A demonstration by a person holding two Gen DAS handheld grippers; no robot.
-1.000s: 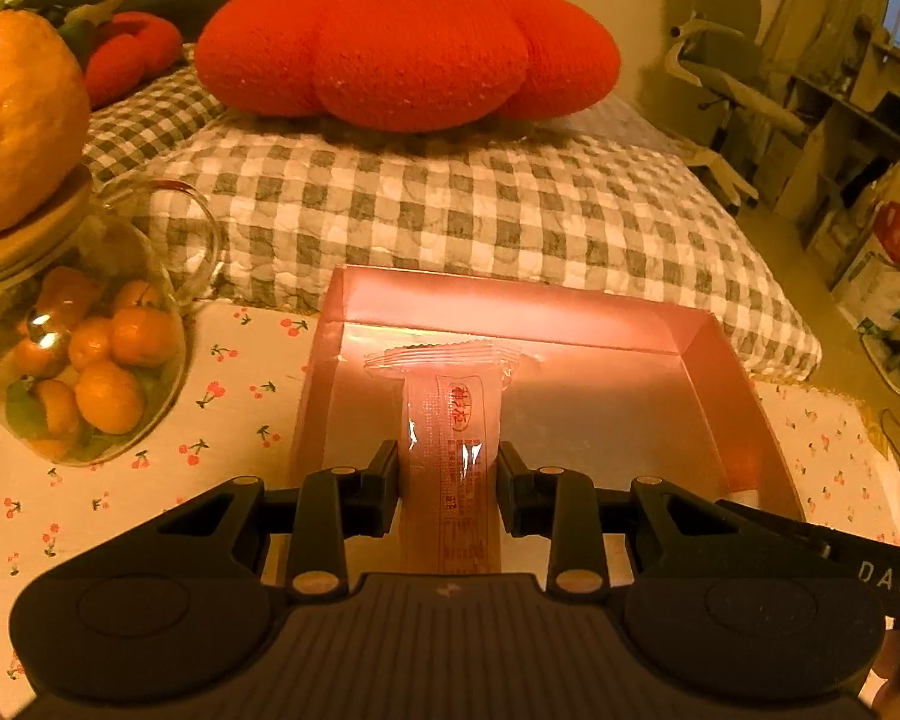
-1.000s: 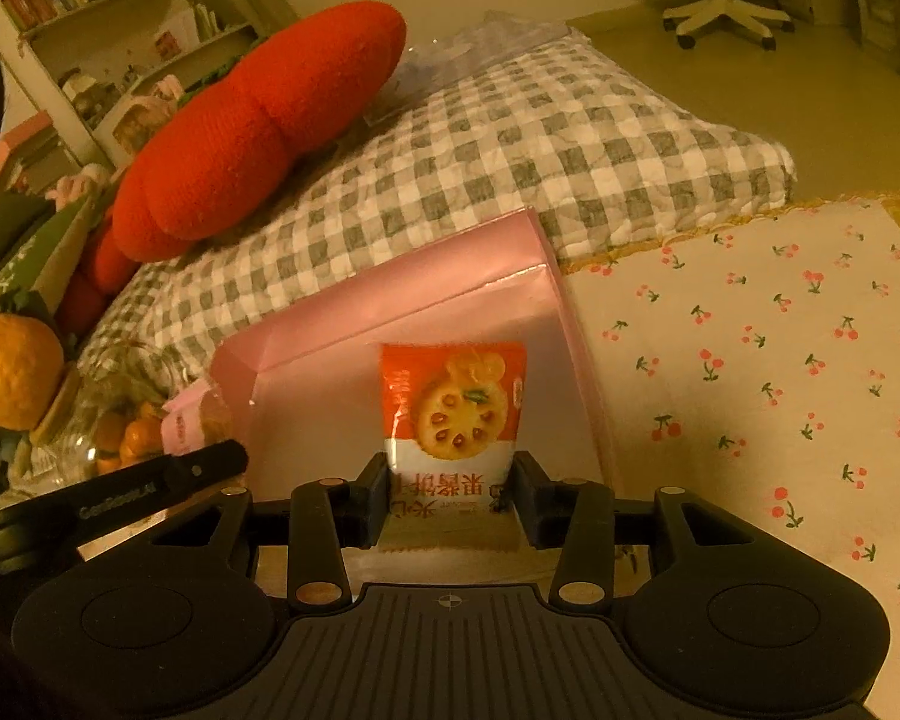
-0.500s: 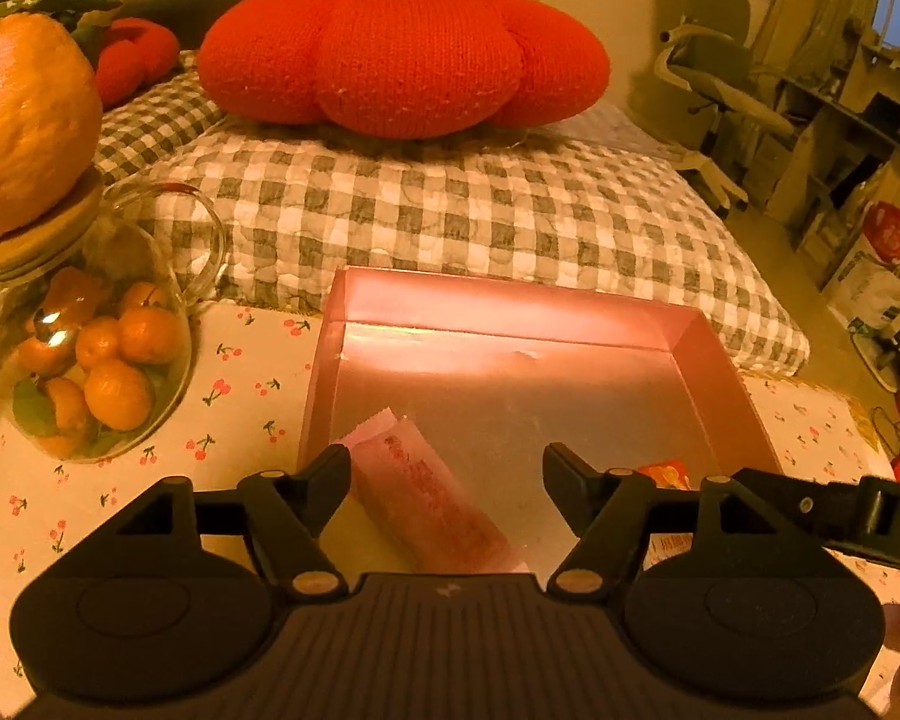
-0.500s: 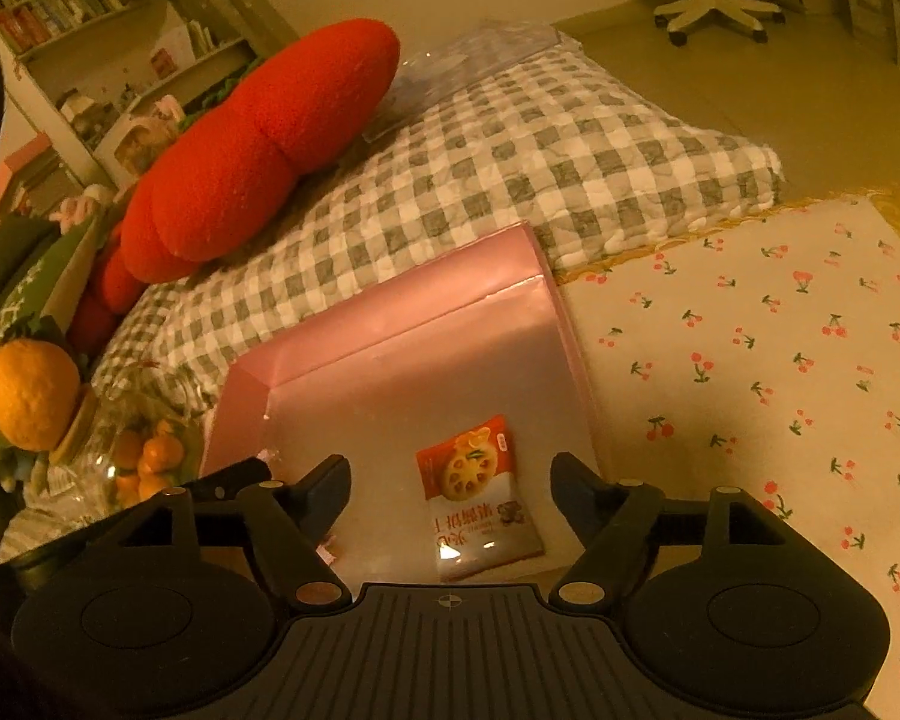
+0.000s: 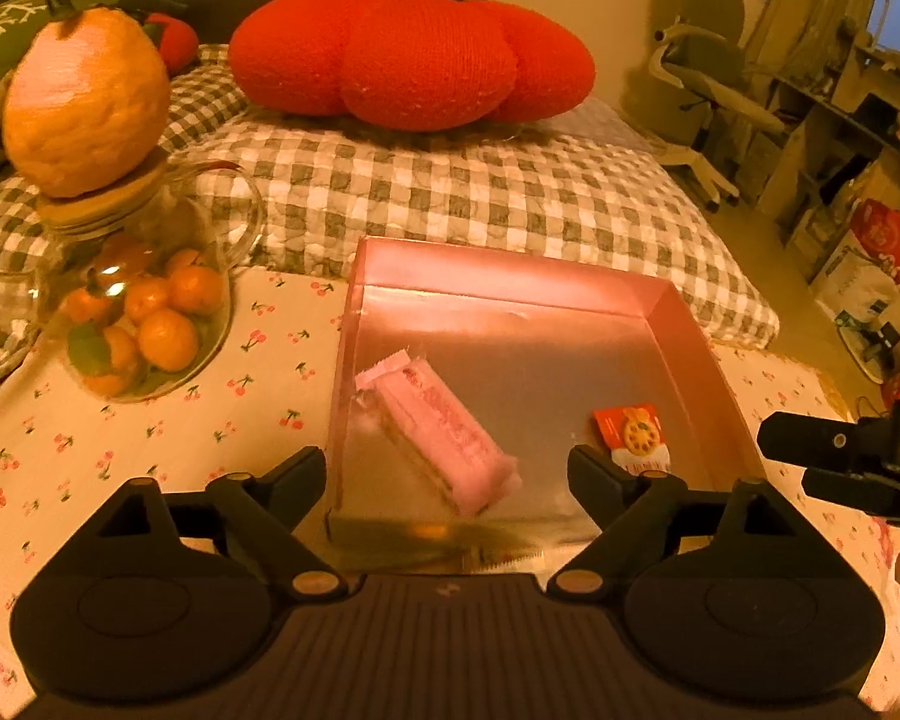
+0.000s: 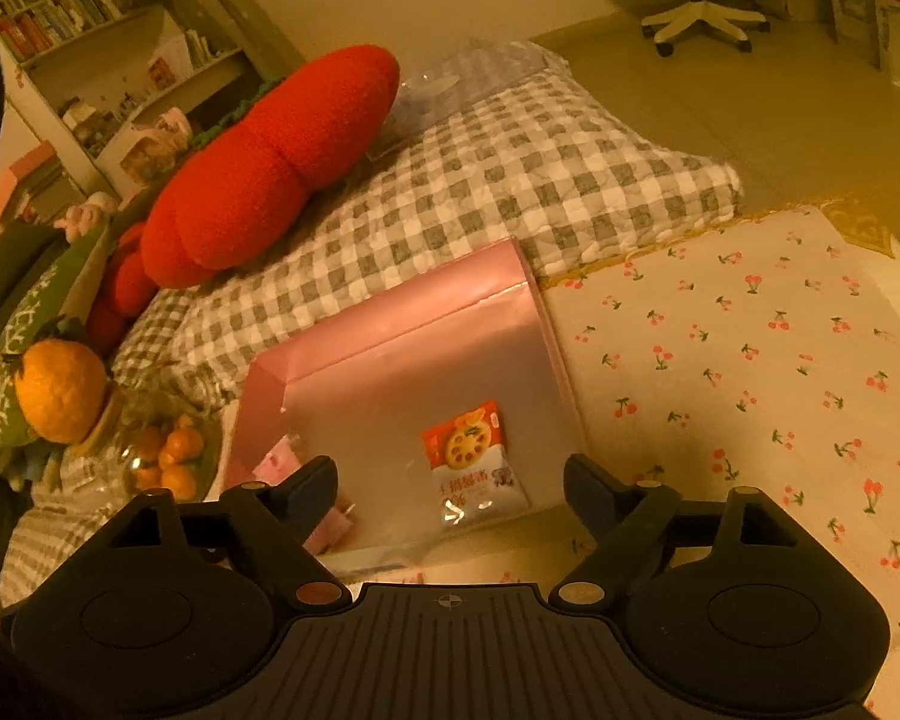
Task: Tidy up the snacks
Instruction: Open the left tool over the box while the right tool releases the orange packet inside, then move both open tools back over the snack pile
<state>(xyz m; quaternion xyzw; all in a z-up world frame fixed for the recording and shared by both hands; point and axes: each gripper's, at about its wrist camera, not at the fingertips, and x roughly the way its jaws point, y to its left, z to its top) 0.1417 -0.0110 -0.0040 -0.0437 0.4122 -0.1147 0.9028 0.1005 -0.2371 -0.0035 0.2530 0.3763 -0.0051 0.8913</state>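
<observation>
Left gripper: black plastic, jaws wide apart and opening; nothing gripped, held above the near edge of the tray.
Right gripper: same make, jaws spread and opening; nothing between the pads. In the left view it enters from the right as a black arm.
Long pink wrapped snack bar: soft glossy film, crimped ends, lying slantwise on the tray floor near the left wall. Red print on it, not legible. Right view shows only its ends.
Red-and-white square biscuit packet: lying flat in the tray toward the right wall, well apart from the bar. Picture of a round holed biscuit; red characters below, too small to read. Also seen at.
Shallow pink rectangular tray: smooth reflective floor, upright walls.
Cherry-print cloth: pale, under the tray.
Glass jar of small oranges: left of the tray, wooden lid, a large orange fruit on top.
Red knitted tomato cushion: on grey checked quilting.
Bookshelves: right view only.
</observation>
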